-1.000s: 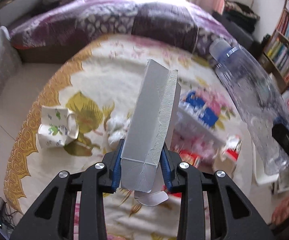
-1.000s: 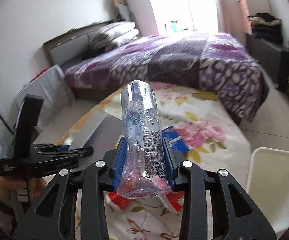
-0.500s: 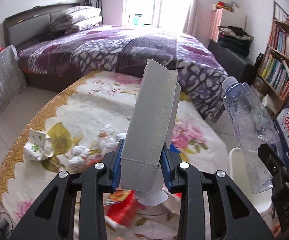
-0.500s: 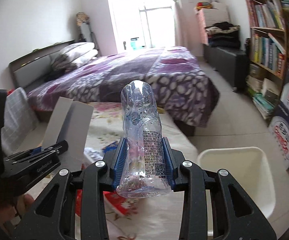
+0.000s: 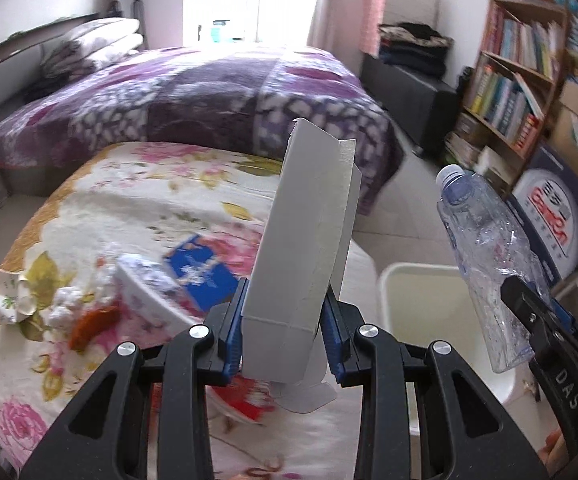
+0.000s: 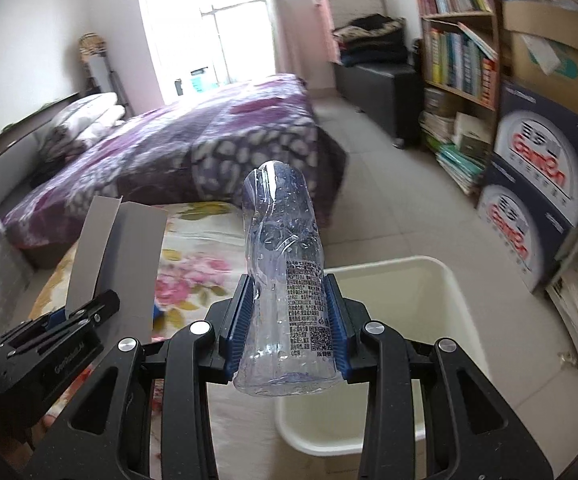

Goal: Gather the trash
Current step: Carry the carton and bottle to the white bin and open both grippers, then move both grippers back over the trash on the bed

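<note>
Both grippers have swung from the table toward the white bin. Left wrist view: the left gripper (image 5: 285, 334) clamps a grey cardboard box (image 5: 309, 248) upright, short of the bin (image 5: 417, 280). Right wrist view: the right gripper (image 6: 289, 328) squeezes a crumpled plastic bottle (image 6: 285, 280) above the bin's rim (image 6: 393, 266). Released early, the box would likely miss.

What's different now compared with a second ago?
Both grippers swung from above the flowered table toward the white plastic bin. Unchanged: left gripper clamps the flattened grey cardboard box, right gripper the crushed clear plastic bottle.
</note>
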A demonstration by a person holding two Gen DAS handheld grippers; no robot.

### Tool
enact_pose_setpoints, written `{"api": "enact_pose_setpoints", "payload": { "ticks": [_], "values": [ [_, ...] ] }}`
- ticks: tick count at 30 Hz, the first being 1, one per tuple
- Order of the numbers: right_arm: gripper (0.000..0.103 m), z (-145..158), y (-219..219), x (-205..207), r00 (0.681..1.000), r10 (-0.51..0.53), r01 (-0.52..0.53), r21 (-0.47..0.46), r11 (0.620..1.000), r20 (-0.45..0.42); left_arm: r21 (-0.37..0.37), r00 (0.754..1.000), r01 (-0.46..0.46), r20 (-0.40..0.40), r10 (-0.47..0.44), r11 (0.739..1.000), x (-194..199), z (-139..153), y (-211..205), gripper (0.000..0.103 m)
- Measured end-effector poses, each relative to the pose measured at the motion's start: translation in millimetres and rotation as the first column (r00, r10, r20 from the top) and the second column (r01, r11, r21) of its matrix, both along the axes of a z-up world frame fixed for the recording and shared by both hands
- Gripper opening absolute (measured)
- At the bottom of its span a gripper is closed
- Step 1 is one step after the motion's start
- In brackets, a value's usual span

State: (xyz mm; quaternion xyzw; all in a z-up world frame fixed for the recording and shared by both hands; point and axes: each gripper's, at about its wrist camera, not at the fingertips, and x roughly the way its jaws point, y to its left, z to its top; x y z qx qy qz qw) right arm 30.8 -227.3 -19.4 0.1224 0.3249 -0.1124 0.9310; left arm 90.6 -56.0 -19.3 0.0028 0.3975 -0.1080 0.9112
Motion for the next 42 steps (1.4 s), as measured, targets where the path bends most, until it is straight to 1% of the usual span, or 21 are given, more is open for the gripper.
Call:
{"api": "enact_pose_setpoints", "payload": {
  "ticks": [3,5,6,7,8,13,18,22,25,28,30,31,33,35,38,42],
  "values": [
    [0.037,-2.5,-21.2,-7.4,0.998,-0.064,0.064,0.014,0.998,-0.019,-0.012,0.998,0.053,-0.023,-0.053,0.999,-1.4,-3.6,-20.3,0.034],
    [0.047,-1.9,-31.5,-13.3,0.994,-0.104,0.104,0.012,0.995,-0.016,-0.017,0.996,0.081,-0.04,-0.082,0.997,-1.8,-7.2,-34.2,0.034],
    [0.058,-1.1,-37.9,-17.5,0.991,-0.133,0.133,0.008,0.991,-0.008,-0.018,0.994,0.094,-0.047,-0.094,0.995,-1.8,-9.0,-40.7,0.034],
    [0.065,-0.5,-43.4,-20.1,0.988,-0.154,0.154,0.006,0.988,-0.002,-0.019,0.994,0.1,-0.051,-0.101,0.995,-2.6,-9.9,-45.6,0.034],
    [0.067,0.7,-50.1,-23.1,0.984,-0.176,0.176,0.007,0.984,0.004,-0.021,0.992,0.11,-0.057,-0.111,0.994,-2.6,-11.3,-51.2,0.034],
    [0.069,-0.4,-77.0,-35.7,0.97,-0.242,0.242,0.029,0.97,0.004,-0.035,0.985,0.152,-0.074,-0.155,0.988,-5.5,-14.9,-73.3,0.034],
    [0.076,1.3,-97.9,-47.4,0.955,-0.297,0.296,0.041,0.954,0.016,-0.038,0.976,0.201,-0.083,-0.203,0.979,-12.3,-16.8,-97.4,0.034],
    [0.084,3.2,-111.8,-59.0,0.941,-0.338,0.336,0.055,0.94,0.031,-0.04,0.963,0.249,-0.097,-0.252,0.968,-15.9,-20.1,-119.0,0.034],
    [0.087,2.7,-123.2,-66.5,0.933,-0.359,0.356,0.067,0.932,0.031,-0.043,0.953,0.28,-0.11,-0.283,0.959,-17.7,-23.7,-134.8,0.034],
    [0.088,1.0,-133.2,-72.3,0.925,-0.379,0.375,0.088,0.923,0.027,-0.051,0.943,0.309,-0.113,-0.313,0.95,-18.8,-25.3,-148.5,0.037],
    [0.089,0.9,-139.4,-75.4,0.919,-0.394,0.39,0.097,0.916,0.029,-0.065,0.936,0.322,-0.125,-0.328,0.944,-19.3,-27.0,-154.7,0.049],
    [0.089,1.1,-141.5,-77.1,0.916,-0.399,0.394,0.1,0.914,0.031,-0.078,0.932,0.328,-0.137,-0.336,0.941,-18.4,-28.0,-157.1,0.058],
    [0.09,1.9,-145.0,-80.2,0.911,-0.411,0.405,0.107,0.908,0.037,-0.085,0.93,0.329,-0.141,-0.339,0.94,-19.0,-28.7,-159.1,0.061],
    [0.091,2.6,-145.9,-81.4,0.909,-0.415,0.409,0.11,0.906,0.041,-0.073,0.931,0.33,-0.137,-0.338,0.941,-19.8,-28.7,-159.7,0.065],
    [0.091,3.2,-145.1,-81.8,0.91,-0.412,0.405,0.108,0.908,0.043,-0.062,0.934,0.326,-0.134,-0.331,0.943,-21.5,-28.2,-158.0,0.065],
    [0.093,4.8,-137.4,-79.4,0.917,-0.396,0.392,0.075,0.917,0.045,-0.036,0.939,0.323,-0.115,-0.325,0.946,-24.9,-25.0,-153.1,0.066]
  ]
}}
